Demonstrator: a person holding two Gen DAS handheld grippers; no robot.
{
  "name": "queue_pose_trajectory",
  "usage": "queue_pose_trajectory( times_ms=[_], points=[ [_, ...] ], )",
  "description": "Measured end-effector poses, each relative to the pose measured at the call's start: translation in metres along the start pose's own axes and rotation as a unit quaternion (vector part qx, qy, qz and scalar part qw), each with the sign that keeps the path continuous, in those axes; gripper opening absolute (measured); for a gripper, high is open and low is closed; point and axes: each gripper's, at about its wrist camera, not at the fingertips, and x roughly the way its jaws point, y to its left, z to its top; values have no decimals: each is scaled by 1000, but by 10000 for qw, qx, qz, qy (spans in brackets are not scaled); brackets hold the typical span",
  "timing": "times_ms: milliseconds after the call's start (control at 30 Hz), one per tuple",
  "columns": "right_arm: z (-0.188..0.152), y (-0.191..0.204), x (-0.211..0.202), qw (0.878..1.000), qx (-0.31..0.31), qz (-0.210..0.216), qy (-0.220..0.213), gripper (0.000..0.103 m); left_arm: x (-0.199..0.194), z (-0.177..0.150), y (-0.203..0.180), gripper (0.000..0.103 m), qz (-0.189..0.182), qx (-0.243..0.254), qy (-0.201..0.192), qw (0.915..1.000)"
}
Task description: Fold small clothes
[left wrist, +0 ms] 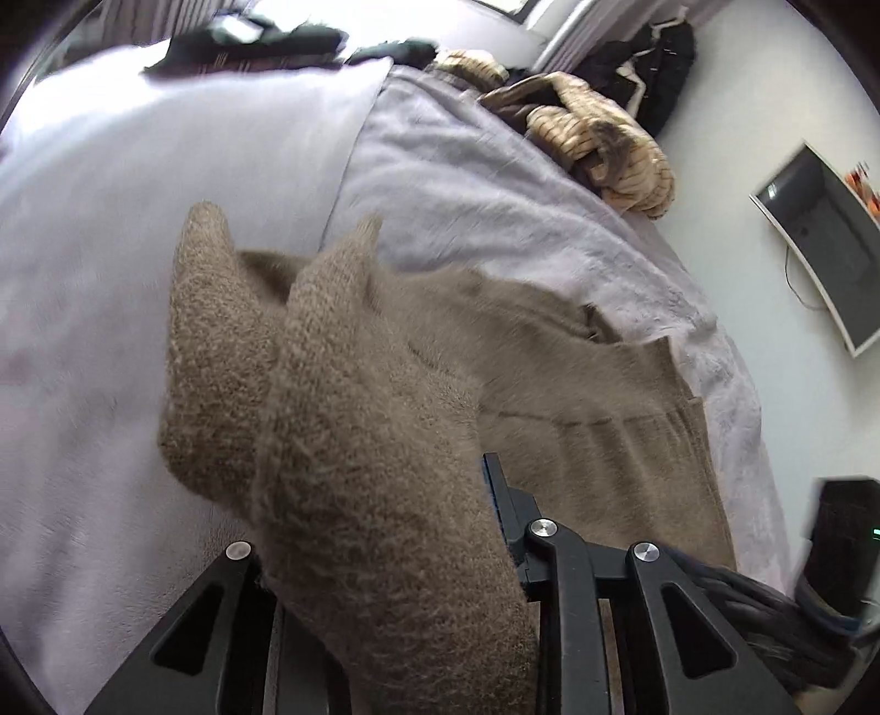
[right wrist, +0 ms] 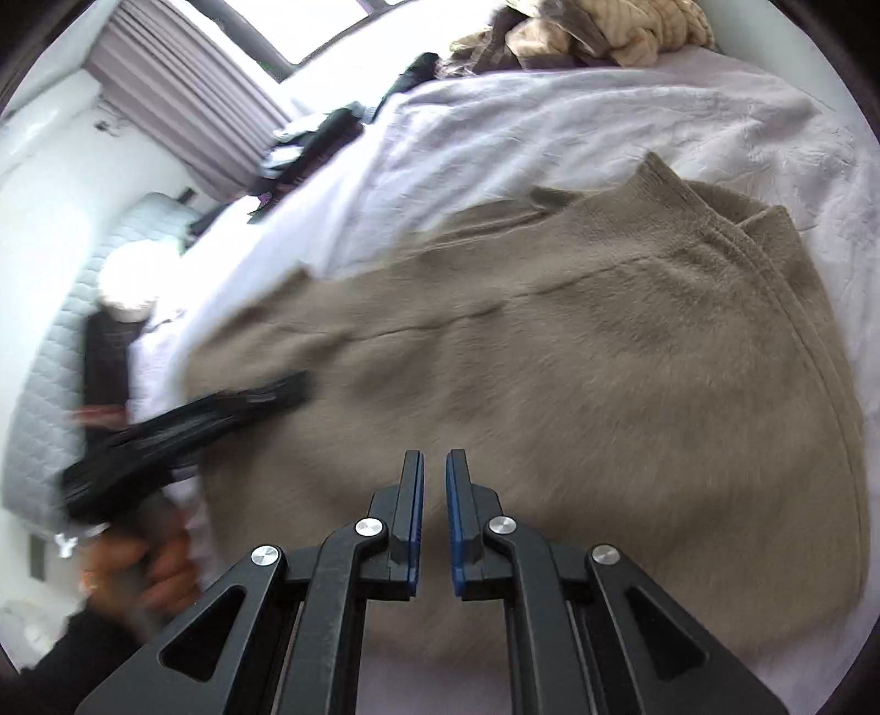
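A taupe knit sweater (right wrist: 577, 352) lies spread on the lilac-covered bed (right wrist: 550, 126). The left gripper (left wrist: 385, 528), jaws clamped on a bunched fold, seems mid-fold; the right gripper (right wrist: 434, 495), jaws nearly together and empty, hovers above. Next, probably laying that fold flat.

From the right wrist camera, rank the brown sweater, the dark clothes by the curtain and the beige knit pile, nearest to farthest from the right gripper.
1. Brown sweater, directly under the right gripper.
2. Dark clothes, upper left.
3. Beige knit pile, top right.
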Motion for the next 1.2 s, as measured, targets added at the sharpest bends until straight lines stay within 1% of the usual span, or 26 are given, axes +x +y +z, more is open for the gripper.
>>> queue_pose_trajectory(
  times_ms=[67,100,167,200,233,267,300,367,433,467,500,533,600,633,667,700,733,800,867,933,1000,1067,1100,1133,1167,1200],
  points=[
    [-8,-1,24,9994,-179,-160,235,8,-8,5,-18,26,10,201,-83,9998],
    [-11,-1,26,9992,-283,-230,189,8,-8,9,-30,25,34,309,-87,9995],
    [-13,3,22,9988,-373,-280,143,8,-11,12,-60,25,229,711,-202,9970],
    [-13,1,20,9992,-346,-154,158,8,-13,13,-77,25,280,925,-264,9950],
    [-12,-3,16,9996,-216,80,182,7,-15,14,-89,25,291,1036,-285,9938],
    [-11,-16,8,9985,75,493,216,7,-14,17,-104,25,311,1168,-300,9922],
    [-11,-28,3,9962,364,772,190,8,-15,18,-118,25,350,1326,-316,9901],
    [-13,-54,-16,9924,764,961,-8,8,-11,18,-150,25,493,1703,-321,9836],
    [-17,-87,-43,9878,1095,1055,-323,9,3,17,-184,25,649,2102,-256,9752],
    [-19,-98,-51,9862,1199,1072,-403,11,18,15,-206,25,731,2326,-147,9697],
    [-23,-112,-62,9830,1398,1079,-504,12,27,12,-219,25,773,2449,-75,9664],
    [-27,-124,-67,9803,1540,1107,-557,12,47,6,-239,26,865,2688,61,9593],
    [-38,-150,-72,9711,1917,1292,-596,12,70,-7,-260,27,1022,2944,229,9499],
    [-44,-158,-71,9664,2064,1409,-597,12,86,-15,-271,38,1186,3088,344,9431],
    [-49,-166,-70,9597,2233,1599,-593,12,92,-19,-276,48,1160,3143,391,9414],
    [-54,-173,-68,9523,2380,1819,-588,10,96,-24,-279,68,1002,3175,437,9419],
    [-56,-167,-60,9474,2461,1960,-581,9,95,-27,-282,80,785,3165,452,9443],
    [-63,-171,-57,9402,2553,2168,-613,9,84,-31,-287,81,530,3173,334,9463],
    [-65,-173,-53,9368,2597,2250,-655,9,68,-31,-291,81,385,3251,231,9446],
    [-77,-180,-61,9314,2680,2360,-701,9,47,-28,-291,81,162,3259,62,9452],
    [-75,-186,-62,9198,2835,2582,-830,12,25,-24,-284,81,70,3155,-193,9487],
    [-84,-198,-70,9031,3005,2880,-1051,28,10,-16,-266,81,107,2887,-357,9567],
    [-84,-202,-74,8884,3116,3143,-1218,46,7,-12,-255,81,186,2741,-392,9607],
    [-84,-204,-75,8799,3164,3298,-1301,57,5,-10,-242,81,316,2578,-426,9647],
    [-80,-205,-77,8748,3180,3399,-1348,60,7,-7,-228,81,464,2435,-430,9678],
    [-74,-205,-77,8777,3149,3364,-1315,63,10,-6,-215,81,635,2296,-405,9704]
  ],
)
